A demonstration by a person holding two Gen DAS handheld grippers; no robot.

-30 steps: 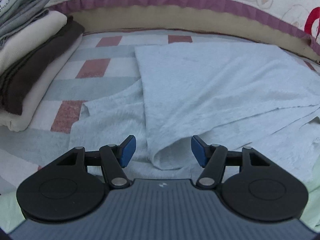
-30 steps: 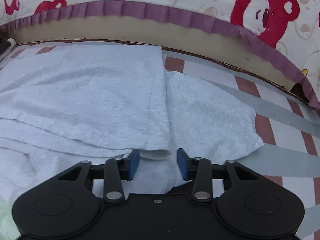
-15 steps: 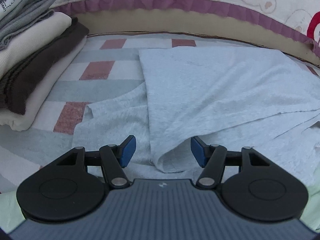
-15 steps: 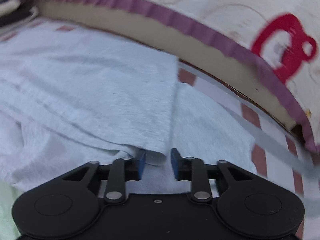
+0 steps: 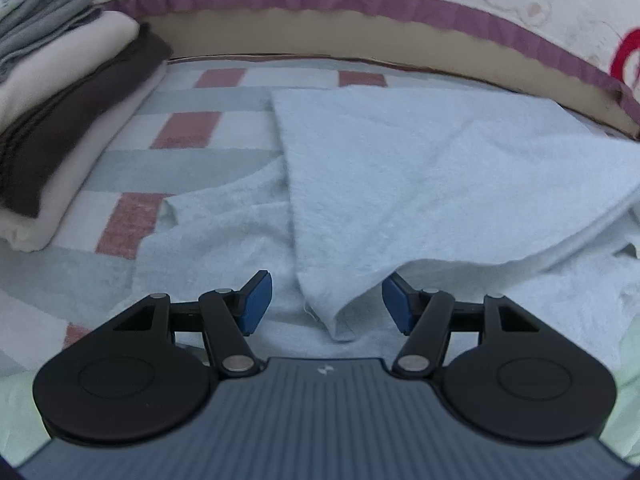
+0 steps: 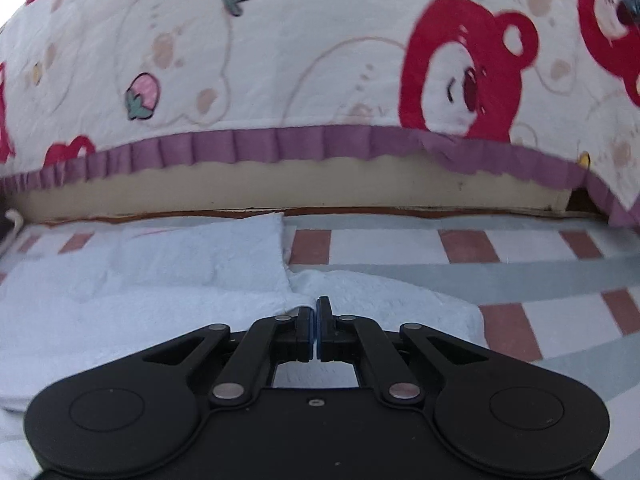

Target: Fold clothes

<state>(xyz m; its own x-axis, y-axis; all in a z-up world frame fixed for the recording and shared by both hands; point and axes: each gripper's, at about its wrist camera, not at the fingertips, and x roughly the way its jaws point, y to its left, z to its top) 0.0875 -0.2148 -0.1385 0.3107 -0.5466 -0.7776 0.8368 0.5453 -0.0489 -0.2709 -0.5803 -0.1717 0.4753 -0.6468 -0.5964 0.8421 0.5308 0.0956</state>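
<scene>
The left gripper [image 5: 326, 300] is standing open around a near corner of the half-folded garment [image 5: 420, 184]; the right gripper [image 6: 317, 320] is closed, apparently empty. More folds are waiting. The checked sheet [image 5: 184, 132] is lying underneath, a folded stack [image 5: 60, 120] far left, a bear quilt [image 6: 320, 60] beyond.

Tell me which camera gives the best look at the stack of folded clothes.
The left wrist view. The stack of folded clothes sits at its upper left, with grey, cream and dark brown layers clearly visible on the striped bedding. The right wrist view shows almost none of it, at most an unclear sliver at its far left edge.
</scene>
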